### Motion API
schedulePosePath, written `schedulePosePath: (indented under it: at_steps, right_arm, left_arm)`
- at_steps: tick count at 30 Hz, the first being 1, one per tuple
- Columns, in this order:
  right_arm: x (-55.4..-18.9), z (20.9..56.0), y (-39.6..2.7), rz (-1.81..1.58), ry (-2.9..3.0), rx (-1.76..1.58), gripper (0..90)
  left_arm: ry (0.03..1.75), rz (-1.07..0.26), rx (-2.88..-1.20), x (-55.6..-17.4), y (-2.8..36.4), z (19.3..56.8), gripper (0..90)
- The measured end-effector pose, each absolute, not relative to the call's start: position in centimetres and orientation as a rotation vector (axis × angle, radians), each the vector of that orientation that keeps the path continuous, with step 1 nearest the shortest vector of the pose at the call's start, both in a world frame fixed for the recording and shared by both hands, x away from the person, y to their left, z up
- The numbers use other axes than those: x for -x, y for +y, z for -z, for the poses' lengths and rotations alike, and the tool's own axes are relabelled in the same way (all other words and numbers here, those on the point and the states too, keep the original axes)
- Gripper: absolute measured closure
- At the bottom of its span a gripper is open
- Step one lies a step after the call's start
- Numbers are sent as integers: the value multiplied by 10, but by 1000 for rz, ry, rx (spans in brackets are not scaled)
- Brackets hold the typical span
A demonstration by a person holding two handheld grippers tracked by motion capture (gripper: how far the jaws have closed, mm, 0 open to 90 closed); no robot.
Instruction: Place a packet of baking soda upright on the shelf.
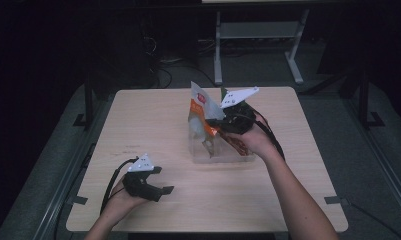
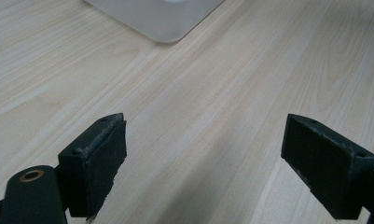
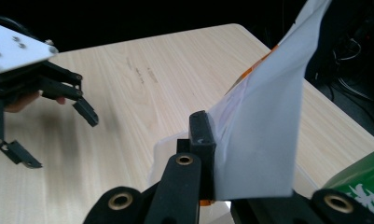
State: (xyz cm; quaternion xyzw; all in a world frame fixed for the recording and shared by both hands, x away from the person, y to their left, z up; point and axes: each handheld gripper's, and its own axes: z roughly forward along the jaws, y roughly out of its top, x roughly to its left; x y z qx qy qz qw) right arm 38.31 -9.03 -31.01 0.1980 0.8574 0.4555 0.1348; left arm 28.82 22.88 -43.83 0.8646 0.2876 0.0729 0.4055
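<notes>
Right gripper (image 1: pixel 227 125) clamps its black jaws on the edge of a thin, glossy white-and-orange plastic snack bag (image 1: pixel 202 112) — presumably to lift it clear of the shallow translucent plastic tray (image 1: pixel 223 156) at the table's centre, over which the bag stands. The film creases where pinched. A green printed packet (image 3: pixel 362 184) sits beside the jaws. Left gripper (image 1: pixel 158 181), jaws wide apart and empty, rests near-left on the pale wood-grain table (image 1: pixel 148 120) — apparently idle.
</notes>
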Motion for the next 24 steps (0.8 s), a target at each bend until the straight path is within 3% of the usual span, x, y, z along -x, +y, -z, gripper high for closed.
schedulePosePath:
  at_steps: [24]
  right_arm:
    - [-391, 337, -92, -1265, 2482, -614, 900]
  left_arm:
    - [729, -174, -2187, -288, 228, 440, 136]
